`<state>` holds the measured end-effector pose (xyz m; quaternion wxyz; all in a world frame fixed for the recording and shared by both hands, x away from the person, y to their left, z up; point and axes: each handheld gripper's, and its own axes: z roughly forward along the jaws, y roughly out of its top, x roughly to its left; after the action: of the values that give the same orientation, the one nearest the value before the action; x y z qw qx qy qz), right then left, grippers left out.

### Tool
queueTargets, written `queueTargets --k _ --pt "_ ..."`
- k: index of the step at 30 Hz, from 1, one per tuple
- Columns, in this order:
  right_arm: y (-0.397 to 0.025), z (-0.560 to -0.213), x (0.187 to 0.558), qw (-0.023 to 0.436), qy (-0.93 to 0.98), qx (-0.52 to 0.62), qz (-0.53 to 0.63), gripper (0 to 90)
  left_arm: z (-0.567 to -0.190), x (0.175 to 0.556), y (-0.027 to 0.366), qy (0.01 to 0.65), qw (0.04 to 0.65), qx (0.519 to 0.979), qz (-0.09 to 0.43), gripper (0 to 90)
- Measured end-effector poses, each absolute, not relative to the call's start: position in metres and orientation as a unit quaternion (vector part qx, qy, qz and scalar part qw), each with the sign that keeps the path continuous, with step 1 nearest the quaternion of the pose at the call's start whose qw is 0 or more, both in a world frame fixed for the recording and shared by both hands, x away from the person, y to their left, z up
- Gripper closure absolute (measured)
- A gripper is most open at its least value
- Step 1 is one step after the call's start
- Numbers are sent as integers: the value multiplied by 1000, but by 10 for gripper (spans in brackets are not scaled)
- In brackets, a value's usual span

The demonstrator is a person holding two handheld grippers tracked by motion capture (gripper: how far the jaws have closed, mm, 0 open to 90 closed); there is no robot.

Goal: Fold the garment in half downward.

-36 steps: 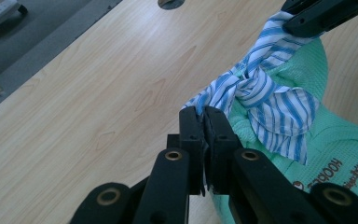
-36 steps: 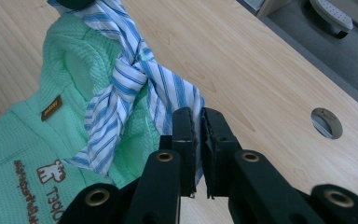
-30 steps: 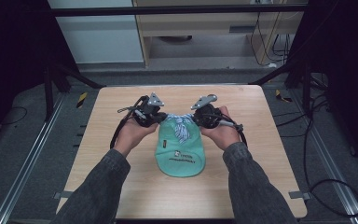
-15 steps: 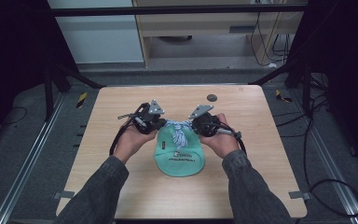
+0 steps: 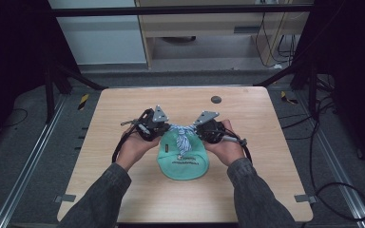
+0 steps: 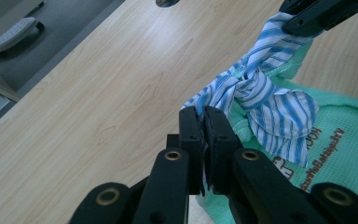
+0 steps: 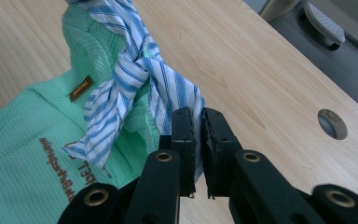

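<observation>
A mint-green waffle cloth [image 5: 183,161] with brown lettering lies in the middle of the wooden table [image 5: 123,109]. A blue-and-white striped band [image 5: 183,135] is knotted at its far end. My left gripper [image 5: 165,128] is shut on one end of the band [image 6: 214,100], just left of the knot [image 6: 249,86]. My right gripper [image 5: 197,129] is shut on the other end [image 7: 182,95], to the right of the knot [image 7: 137,65]. A loose tail hangs over the green cloth [image 7: 28,121]. The right gripper [image 6: 317,14] also appears at the top of the left gripper view.
A round cable hole [image 5: 216,99] sits in the table beyond the hands, also seen as the cable hole [image 7: 333,123] in the right gripper view. Dark frame bars stand around the table, and cables [image 5: 313,123] lie on the floor at right.
Both hands have drawn a little toward the person's side. The striped band now runs out from the knot to each gripper instead of lying loosely bunched.
</observation>
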<state>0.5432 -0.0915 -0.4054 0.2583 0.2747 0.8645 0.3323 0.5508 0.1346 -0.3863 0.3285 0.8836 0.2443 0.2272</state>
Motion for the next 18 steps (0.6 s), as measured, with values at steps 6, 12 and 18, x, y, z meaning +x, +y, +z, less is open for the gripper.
queueTargets --k 6,12,18 --pt "-95 -409 536 259 861 275 341 838 -388 544 136 241 333 882 228 871" --pt "-95 -410 530 263 859 272 345 836 -389 544 136 241 339 880 229 870" --pt "-96 -410 528 268 855 273 349 835 -390 548 135 244 338 880 228 870"
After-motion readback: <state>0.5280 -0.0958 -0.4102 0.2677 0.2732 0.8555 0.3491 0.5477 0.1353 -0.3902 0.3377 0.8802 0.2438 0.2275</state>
